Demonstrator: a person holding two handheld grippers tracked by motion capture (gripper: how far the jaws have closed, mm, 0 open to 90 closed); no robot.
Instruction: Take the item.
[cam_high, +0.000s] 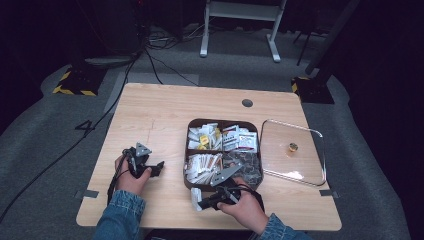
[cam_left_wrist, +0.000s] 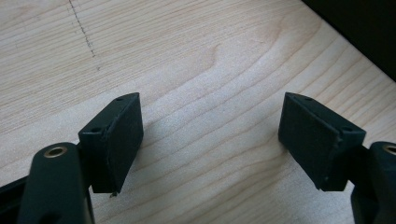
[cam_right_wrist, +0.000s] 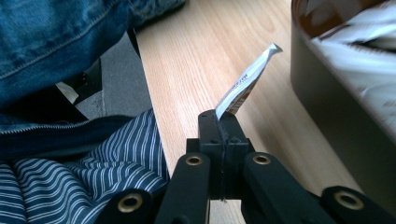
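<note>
A dark brown tray (cam_high: 186, 170) with four compartments full of small packets stands in the middle of the wooden table (cam_high: 160, 115). My right gripper (cam_high: 198, 202) is low over the table just in front of the tray's near left corner, shut on a white sachet (cam_high: 195, 196). In the right gripper view the sachet (cam_right_wrist: 245, 81) sticks out edge-on from the closed jaws, beside the tray wall (cam_right_wrist: 327, 98). My left gripper (cam_high: 159, 167) rests on the table left of the tray, open, with bare wood between its pads (cam_left_wrist: 119, 140).
A clear lid (cam_high: 292, 165) with a small gold knob (cam_high: 293, 147) lies on the table right of the tray. The table's near edge and the person's striped shirt and denim sleeve (cam_right_wrist: 70, 42) are close behind the right gripper. Cables (cam_high: 100, 120) run across the floor at left.
</note>
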